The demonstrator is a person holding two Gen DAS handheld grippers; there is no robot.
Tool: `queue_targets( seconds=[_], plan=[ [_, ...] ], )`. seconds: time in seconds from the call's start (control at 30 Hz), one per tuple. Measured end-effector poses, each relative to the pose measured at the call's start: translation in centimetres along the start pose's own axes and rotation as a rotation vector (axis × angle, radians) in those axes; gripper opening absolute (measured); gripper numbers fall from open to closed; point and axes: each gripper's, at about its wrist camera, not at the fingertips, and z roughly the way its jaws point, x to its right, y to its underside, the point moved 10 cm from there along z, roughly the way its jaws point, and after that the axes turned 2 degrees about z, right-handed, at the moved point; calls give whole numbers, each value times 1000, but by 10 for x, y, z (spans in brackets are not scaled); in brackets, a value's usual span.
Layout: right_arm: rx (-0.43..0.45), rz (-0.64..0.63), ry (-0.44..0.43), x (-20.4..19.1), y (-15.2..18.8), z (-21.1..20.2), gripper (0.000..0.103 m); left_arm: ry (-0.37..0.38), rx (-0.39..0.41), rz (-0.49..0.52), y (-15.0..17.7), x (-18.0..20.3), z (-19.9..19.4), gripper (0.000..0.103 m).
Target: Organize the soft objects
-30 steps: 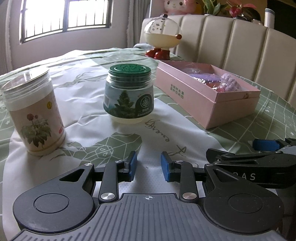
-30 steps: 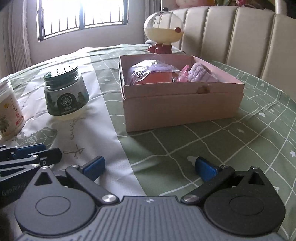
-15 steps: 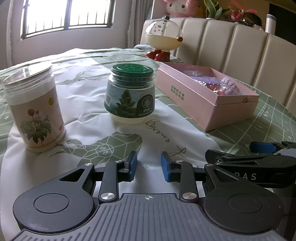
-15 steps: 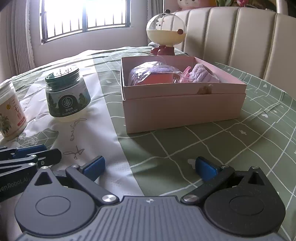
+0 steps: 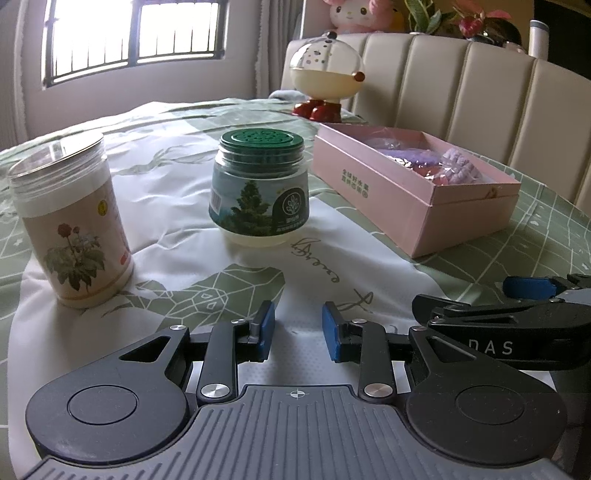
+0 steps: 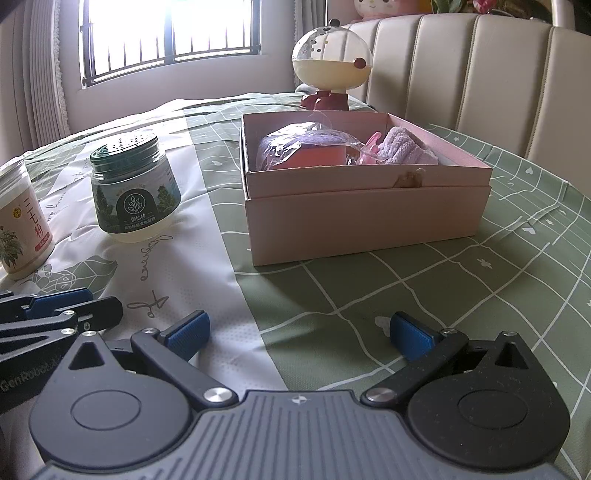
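Bench [image 6: 480,295] under a green grid cloth with a white panel carries everything here. Sofa [image 6: 480,74] with cream padded panels stands behind it, and a barred window [image 5: 133,33] lights the far wall.

Box [image 6: 362,218], pink and open-topped, sits on the green part of the cloth, right of the two jars and ahead of the right gripper. Inside it lie the soft things: a bagged bundle [image 6: 306,151], purple over pink in clear plastic, at the left end, and a lilac towel [image 6: 410,151] at the right end, with a small pink piece between them that is too unclear to name. From the left wrist view the box [image 5: 417,199] runs away to the right, the towel [image 5: 460,168] at its near end.

Toy [image 6: 330,62], a round cream and clear figure on red feet, stands just beyond the box. Green-lidded jar [image 5: 258,188] with a tree label rests on the white panel, and a clear-lidded tub [image 5: 70,225] with a flower label stands to its left, well apart.

Right gripper [image 6: 295,332] hovers low over the cloth with its blue-padded fingers spread wide, holding nothing. Left gripper [image 5: 298,330] sits beside it over the white panel, fingers parted by a narrow gap, also empty.
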Motion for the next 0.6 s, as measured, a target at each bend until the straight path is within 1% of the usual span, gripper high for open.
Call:
queue_targets(
  seconds=[0.6],
  plan=[
    [0, 0, 0, 0, 0, 0, 103, 1, 1, -6, 0, -1, -1, 32]
  ],
)
